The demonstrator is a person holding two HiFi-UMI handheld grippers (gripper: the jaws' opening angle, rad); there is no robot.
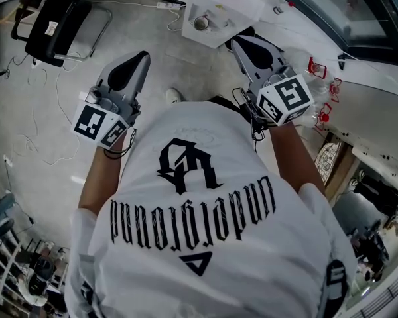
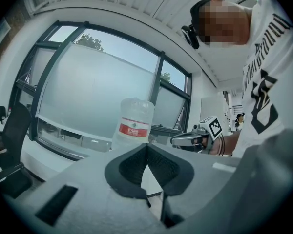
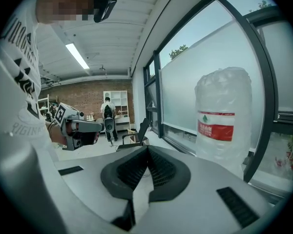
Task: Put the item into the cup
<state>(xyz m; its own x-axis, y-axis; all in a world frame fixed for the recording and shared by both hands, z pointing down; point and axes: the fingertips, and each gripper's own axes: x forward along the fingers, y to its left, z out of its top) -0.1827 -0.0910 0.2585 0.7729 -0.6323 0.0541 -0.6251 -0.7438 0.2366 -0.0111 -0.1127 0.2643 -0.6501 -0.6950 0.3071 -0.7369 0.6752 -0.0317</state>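
Observation:
Both grippers are held up in front of the person's white T-shirt. In the head view my left gripper points forward at the left and my right gripper at the right, their jaws together. In the left gripper view my left gripper is shut on nothing. In the right gripper view my right gripper is likewise shut and empty. A white box on the floor ahead holds a small round cup-like thing. I cannot make out the item.
A large water bottle stands by the window. A black chair and cables lie on the floor at the far left. A cluttered white table runs along the right. A person stands far off.

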